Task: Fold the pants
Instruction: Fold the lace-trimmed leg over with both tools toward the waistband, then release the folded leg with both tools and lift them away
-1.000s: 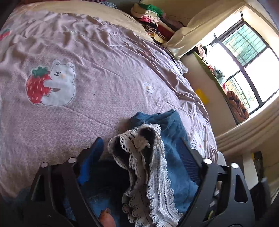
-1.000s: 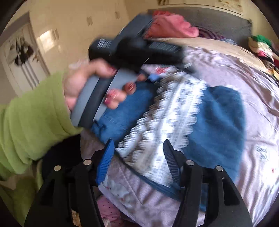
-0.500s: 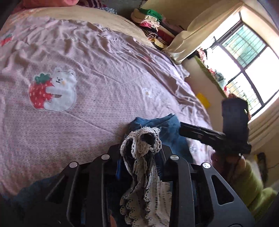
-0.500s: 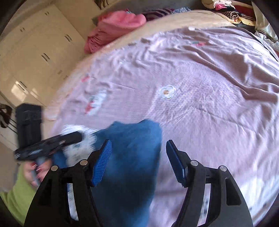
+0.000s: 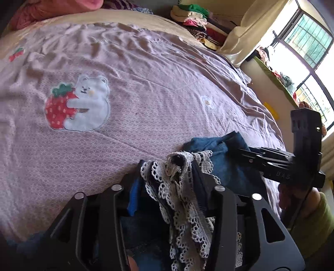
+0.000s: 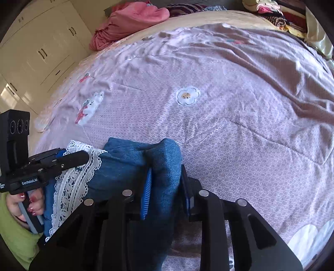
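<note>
While both grippers reach forward over the bedspread point(image 6: 240, 129), the left gripper point(image 5: 167, 177) pinches the pants' lace trim point(image 5: 183, 200), the right gripper point(image 6: 167, 183) clamps blue denim pants point(image 6: 133, 160); only the right view shows wardrobe doors point(image 6: 41, 52).

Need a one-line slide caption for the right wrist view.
Right gripper shut on the denim pants above the pink bedspread; left gripper holds the lace trim.

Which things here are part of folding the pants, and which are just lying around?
Job: pants, left gripper, right gripper, bed.
Lying about: pink blanket, stacked clothes, wardrobe.
</note>
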`<state>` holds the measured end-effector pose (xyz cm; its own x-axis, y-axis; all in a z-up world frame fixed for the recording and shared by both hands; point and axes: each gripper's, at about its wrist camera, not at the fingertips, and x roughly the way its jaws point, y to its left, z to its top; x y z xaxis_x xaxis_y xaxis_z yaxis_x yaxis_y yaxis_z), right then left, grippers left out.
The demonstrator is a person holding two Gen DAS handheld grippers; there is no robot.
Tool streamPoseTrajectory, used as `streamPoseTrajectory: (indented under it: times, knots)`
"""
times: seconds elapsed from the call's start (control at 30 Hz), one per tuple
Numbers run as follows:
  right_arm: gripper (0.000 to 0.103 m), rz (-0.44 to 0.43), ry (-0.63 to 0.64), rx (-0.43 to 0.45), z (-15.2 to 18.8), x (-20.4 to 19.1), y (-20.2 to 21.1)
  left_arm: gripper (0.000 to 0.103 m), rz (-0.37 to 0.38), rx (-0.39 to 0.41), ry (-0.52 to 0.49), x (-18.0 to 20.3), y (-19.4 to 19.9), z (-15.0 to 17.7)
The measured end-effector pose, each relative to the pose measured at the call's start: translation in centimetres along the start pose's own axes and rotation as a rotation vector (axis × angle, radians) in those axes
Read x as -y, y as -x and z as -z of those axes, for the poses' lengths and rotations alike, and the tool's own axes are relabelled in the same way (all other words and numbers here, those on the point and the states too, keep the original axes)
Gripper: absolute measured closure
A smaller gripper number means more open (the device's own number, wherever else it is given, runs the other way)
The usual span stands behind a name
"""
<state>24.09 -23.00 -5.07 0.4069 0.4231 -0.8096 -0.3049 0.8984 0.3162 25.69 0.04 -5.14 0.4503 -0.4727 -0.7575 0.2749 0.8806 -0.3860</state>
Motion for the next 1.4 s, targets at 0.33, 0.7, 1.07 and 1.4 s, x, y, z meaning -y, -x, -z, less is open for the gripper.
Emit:
streamPoseTrajectory:
  times: [0.33, 0.7, 1.07, 1.4]
  knots:
    - [0.035, 0.035, 0.039, 0.137, 3.2, -1.5, 7.2, 0.048, -0.065, 0.103, 0.061, 0.7, 7.0, 1.7]
    - [0.027, -0.01, 0.04, 0.168, 7.9, -2.7, 11.2, 0.04, -0.094, 0.122, 0.062, 4.0, 10.9, 7.8]
    - [0.027, -0.04, 0.036, 0.109, 12.4, -3.8, 10.8, 0.04, -0.102, 0.002, 0.079, 5.5, 9.0, 13.2]
    - [0.027, -0.05, 0.05, 0.08, 13.7, -4.8, 10.2, 0.095, -0.151, -0.032, 0.055, 6.4, 7.5, 14.2]
